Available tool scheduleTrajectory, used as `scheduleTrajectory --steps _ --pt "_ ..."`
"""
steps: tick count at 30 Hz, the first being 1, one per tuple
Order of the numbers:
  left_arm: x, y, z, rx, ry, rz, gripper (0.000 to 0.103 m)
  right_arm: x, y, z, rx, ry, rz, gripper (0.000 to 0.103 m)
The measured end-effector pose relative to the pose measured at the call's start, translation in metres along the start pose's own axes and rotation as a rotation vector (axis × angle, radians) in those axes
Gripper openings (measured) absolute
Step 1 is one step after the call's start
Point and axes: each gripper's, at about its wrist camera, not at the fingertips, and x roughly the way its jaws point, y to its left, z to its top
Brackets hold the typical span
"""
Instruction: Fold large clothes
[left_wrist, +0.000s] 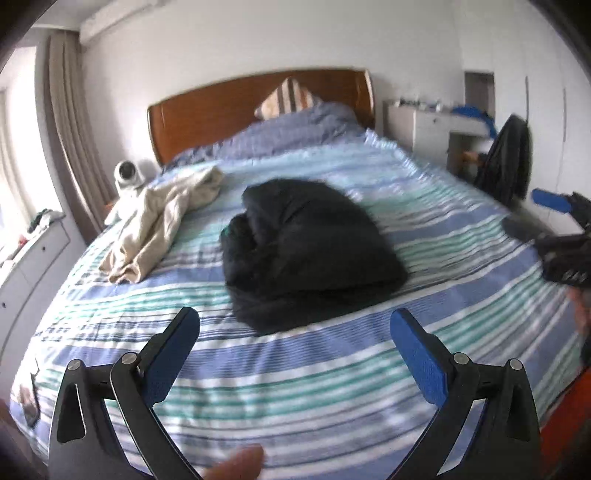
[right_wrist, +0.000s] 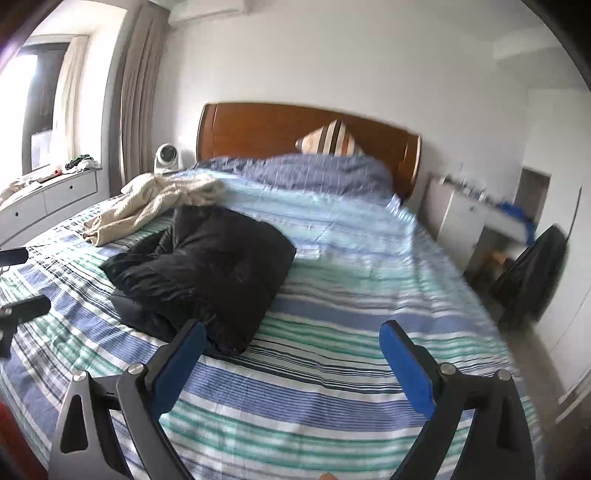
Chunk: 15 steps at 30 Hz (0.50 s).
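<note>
Near the bed's (left_wrist: 295, 387) middle lies a folded black garment (left_wrist: 306, 251) – beige clothing (left_wrist: 162, 221) beside it; left gripper (left_wrist: 295, 328) and right gripper (right_wrist: 291, 339) both gape, empty.

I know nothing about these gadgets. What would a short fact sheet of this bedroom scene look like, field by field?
Surface: bed with striped sheet
Dark garment: black jacket, bundled mid-bed
Light garment: beige garment, crumpled, lying apart from the jacket toward the window side
Left gripper: open, holding nothing, above the sheet
Right gripper: open, holding nothing
Head of bed: wooden headboard, striped pillow
Bedside: white fan
</note>
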Motion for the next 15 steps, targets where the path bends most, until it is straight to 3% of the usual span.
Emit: scheduleTrajectory --steps 7,10,13,15 --pt "-0.042 -0.022 -0.002 -0.066 -0.042 -0.034 0.103 -0.043 0.007 -0.013 -0.036 0.005 0.008 0.097" --pt "-0.054 -0.029 -0.001 -0.056 -0.061 0.015 0.103 -0.062 0.004 -0.014 -0.014 -0.011 0.006 0.097" --pt "-0.066 -0.036 -0.001 -0.055 -0.087 0.135 0.103 -0.080 -0.001 -0.015 0.037 -0.043 0.015 0.097" --pt "-0.073 -0.039 -0.001 -0.059 -0.093 0.155 0.103 -0.081 0.001 -0.016 0.031 -0.007 0.038 0.098"
